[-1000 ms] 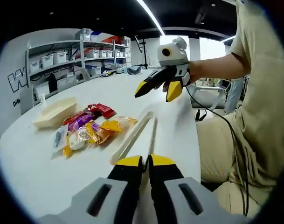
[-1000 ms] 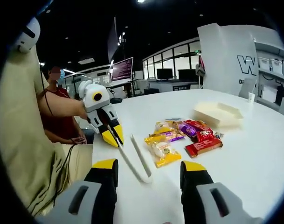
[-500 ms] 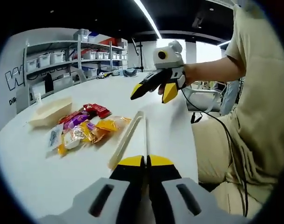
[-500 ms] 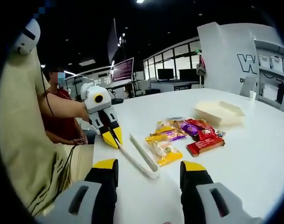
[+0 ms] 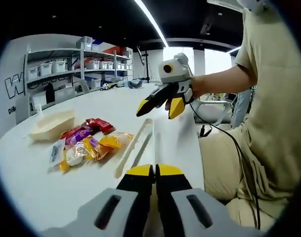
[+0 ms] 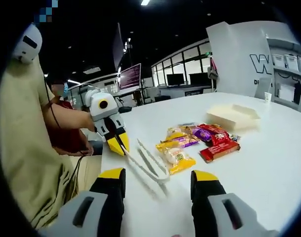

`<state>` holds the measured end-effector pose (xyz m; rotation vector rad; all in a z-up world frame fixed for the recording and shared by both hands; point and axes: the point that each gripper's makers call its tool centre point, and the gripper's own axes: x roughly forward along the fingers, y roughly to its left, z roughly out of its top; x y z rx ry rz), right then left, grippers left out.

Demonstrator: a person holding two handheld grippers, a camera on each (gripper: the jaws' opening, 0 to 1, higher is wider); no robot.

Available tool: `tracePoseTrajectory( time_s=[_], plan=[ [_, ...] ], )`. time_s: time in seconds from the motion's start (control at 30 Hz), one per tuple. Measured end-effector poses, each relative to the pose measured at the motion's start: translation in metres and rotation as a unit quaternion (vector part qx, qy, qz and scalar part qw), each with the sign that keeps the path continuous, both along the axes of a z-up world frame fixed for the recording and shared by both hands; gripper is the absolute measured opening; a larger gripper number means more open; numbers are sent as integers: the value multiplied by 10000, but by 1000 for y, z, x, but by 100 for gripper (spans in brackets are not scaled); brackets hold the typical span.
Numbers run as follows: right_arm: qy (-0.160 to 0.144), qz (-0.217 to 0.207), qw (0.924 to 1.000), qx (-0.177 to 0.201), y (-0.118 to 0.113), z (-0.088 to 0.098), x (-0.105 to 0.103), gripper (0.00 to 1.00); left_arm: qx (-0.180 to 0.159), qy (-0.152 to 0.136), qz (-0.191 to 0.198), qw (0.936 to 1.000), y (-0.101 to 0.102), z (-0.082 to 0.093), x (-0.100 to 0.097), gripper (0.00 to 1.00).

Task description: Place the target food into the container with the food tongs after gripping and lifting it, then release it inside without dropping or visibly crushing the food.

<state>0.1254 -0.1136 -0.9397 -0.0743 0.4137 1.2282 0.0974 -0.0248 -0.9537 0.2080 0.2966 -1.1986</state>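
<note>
The small heap of wrapped snacks in yellow, purple and red foil [image 6: 197, 143] lies on the round white table [image 6: 269, 173], untouched; which packet is the target I cannot tell. The shallow cream-coloured food tray [image 6: 233, 117] stands just behind the heap, apart from it. The long pale plastic food tongs [image 6: 150, 162] are beside the heap on the person's side. In the right gripper view their far end appears raised off the table, because a shadow lies under it.

The left gripper [image 6: 116, 143] has its yellow-tipped jaws closed on one arm of the tongs near the end. The right gripper [image 5: 156, 103] hangs above the table with jaws spread wide, holding nothing.

I judge the step is taking up the tongs; no food is gripped yet. The next move probably needs the tongs turned so the tips reach one packet, then a gentle squeeze.
</note>
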Motion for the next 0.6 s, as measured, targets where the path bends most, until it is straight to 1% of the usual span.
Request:
tracePoseTrajectory(
  time_s=[0.2, 0.33, 0.43, 0.6],
  plan=[
    [48, -22, 9997, 228, 3, 6, 0, 51, -455, -31, 56, 9989, -4, 21, 1, 1],
    [84, 3, 9990, 428, 7, 13, 0, 51, -704, -17, 68, 9975, -7, 30, 0, 1],
    [84, 31, 9986, 512, 10, 16, 0, 51, -691, -13, 80, 9976, -7, 30, 1, 1],
    [109, 154, 9965, 813, 17, 27, -3, 51, -846, 35, 58, 9964, -7, 34, -2, 1]
  ],
)
